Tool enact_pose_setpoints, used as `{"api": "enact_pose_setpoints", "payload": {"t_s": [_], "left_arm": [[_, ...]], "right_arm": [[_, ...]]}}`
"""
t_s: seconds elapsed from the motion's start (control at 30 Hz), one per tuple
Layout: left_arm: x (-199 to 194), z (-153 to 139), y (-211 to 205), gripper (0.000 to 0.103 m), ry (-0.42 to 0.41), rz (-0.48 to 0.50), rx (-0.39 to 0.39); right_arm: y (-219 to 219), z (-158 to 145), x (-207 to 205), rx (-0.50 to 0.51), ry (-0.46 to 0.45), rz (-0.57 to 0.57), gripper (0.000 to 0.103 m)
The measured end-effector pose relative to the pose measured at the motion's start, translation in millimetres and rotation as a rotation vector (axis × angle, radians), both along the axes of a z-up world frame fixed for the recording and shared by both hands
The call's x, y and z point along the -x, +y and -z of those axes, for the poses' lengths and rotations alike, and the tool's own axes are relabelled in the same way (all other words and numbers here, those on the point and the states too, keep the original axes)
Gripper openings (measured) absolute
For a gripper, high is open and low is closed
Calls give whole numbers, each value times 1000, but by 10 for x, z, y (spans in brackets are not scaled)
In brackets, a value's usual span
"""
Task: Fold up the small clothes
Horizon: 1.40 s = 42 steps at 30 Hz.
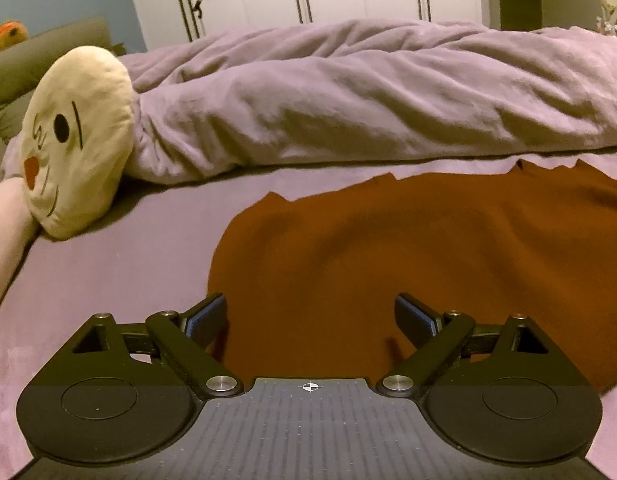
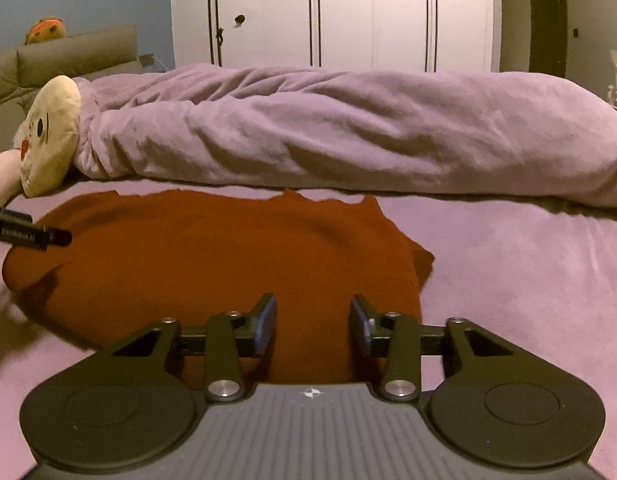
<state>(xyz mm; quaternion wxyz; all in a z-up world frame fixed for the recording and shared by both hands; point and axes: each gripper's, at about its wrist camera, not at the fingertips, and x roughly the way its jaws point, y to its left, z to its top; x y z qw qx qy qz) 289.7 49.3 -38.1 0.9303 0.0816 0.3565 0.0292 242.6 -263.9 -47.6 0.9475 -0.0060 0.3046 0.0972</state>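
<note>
Duvet (image 2: 348, 128) beyond rust garment (image 2: 212, 256)

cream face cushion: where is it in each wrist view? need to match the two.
Left wrist: cream face cushion is large at the left edge, against the end of the rolled lilac duvet.
Right wrist: cream face cushion is smaller, far left, at the same end of the duvet.
Shared landmark: rust-red garment spread on the bed.
</note>
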Motion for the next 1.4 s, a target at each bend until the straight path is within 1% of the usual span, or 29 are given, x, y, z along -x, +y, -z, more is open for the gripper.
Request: {"api": "enact_pose_setpoints", "payload": {"t_s": [0.13,0.3,0.37,0.4,0.43,0.5,0.57,0.6,0.63,0.67,0.73,0.8,0.9,0.93,0.97,1.03,1.07,1.17,1.23,1.27,1.33,1.4], "left_arm": [[-85,53,71,95,3,-45,8],[-232,147,190,96,4,-82,42],[-291,214,234,96,11,-97,45],[-328,271,267,96,20,-109,41],[-350,338,302,98,27,-130,30],[-342,462,417,102,-9,-168,43],[-307,469,497,102,-24,-213,69],[-279,428,523,102,-34,-245,74],[-249,387,542,102,-41,-268,61],[-221,354,563,102,-46,-276,42],[-142,306,667,102,-50,-286,16],[-61,279,837,102,-34,-306,30],[131,214,1086,102,-6,-329,110],[198,193,1144,102,-5,-332,121],[256,181,1176,101,-8,-337,117],[340,194,1214,101,0,-338,75],[371,204,1235,101,7,-326,82],[442,213,1274,101,43,-234,241],[446,224,1285,101,56,-221,320],[433,233,1304,100,66,-231,361],[412,234,1361,100,78,-236,460],[397,233,1394,100,85,-220,527]], "right_arm": [[57,21,-158,-20,-1,-20,32],[86,174,-638,38,6,-11,31],[35,273,-789,89,27,16,26],[-13,334,-868,126,42,43,26],[-67,368,-901,139,42,60,26],[-150,392,-908,157,43,103,26],[-174,400,-854,192,41,117,26],[-180,394,-827,209,49,148,26],[-188,374,-788,229,56,179,26],[-216,339,-734,228,58,202,26],[-307,228,-555,155,58,238,26],[-359,126,-280,58,43,214,26],[-299,63,109,6,20,175,29],[-278,62,224,-15,18,155,29],[-255,71,338,-37,18,143,30],[-186,110,491,-65,25,114,32],[-144,136,538,-66,34,106,32],[-38,241,578,-86,83,96,38],[-21,323,550,-111,114,107,38],[-7,350,544,-119,120,114,39],[39,362,527,-117,118,113,39],[84,358,514,-128,118,99,39]]}}
